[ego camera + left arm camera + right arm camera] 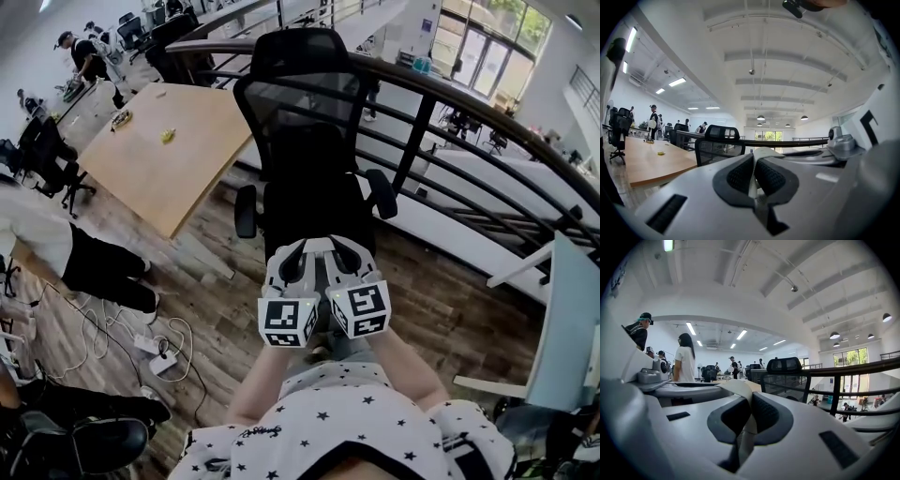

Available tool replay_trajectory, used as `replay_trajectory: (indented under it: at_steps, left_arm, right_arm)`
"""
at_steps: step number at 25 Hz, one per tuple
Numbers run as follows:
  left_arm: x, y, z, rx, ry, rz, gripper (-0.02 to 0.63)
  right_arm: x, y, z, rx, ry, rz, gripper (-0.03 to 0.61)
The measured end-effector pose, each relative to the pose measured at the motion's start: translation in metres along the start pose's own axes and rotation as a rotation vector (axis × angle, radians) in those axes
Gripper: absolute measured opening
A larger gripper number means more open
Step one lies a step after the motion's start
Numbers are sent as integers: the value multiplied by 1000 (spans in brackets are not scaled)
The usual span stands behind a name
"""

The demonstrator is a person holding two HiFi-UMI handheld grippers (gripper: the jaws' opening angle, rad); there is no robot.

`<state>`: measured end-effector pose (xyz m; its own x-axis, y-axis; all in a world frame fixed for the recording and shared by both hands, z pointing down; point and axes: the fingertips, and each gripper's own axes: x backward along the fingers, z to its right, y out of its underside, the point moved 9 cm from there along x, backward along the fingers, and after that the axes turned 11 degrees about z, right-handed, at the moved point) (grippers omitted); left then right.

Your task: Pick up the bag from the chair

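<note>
At the person's left, the left gripper point(292, 253) is clenched on a pale, flat, webbing-like strap point(753, 183), caught as a thin strip between dark, finely ribbed pads point(736, 176). That smooth band could slide out if the load swings. Just beside it, the right gripper point(345, 251) pinches a second strap point(749, 423) the same way, and uneven pulls might tilt things. The bag itself is hidden, probably hanging beneath them, clear of the black mesh-backed chair point(300, 122).
</note>
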<state>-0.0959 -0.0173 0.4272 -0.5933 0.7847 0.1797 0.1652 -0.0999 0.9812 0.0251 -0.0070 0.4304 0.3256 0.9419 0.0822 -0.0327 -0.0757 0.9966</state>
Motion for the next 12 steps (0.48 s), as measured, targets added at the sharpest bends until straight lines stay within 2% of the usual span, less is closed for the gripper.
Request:
replay_trajectory:
  at_steps: [12]
  left_arm:
    - [51, -20, 30, 20, 12, 23, 14]
  right_arm:
    - [51, -21, -27, 23, -32, 11, -2]
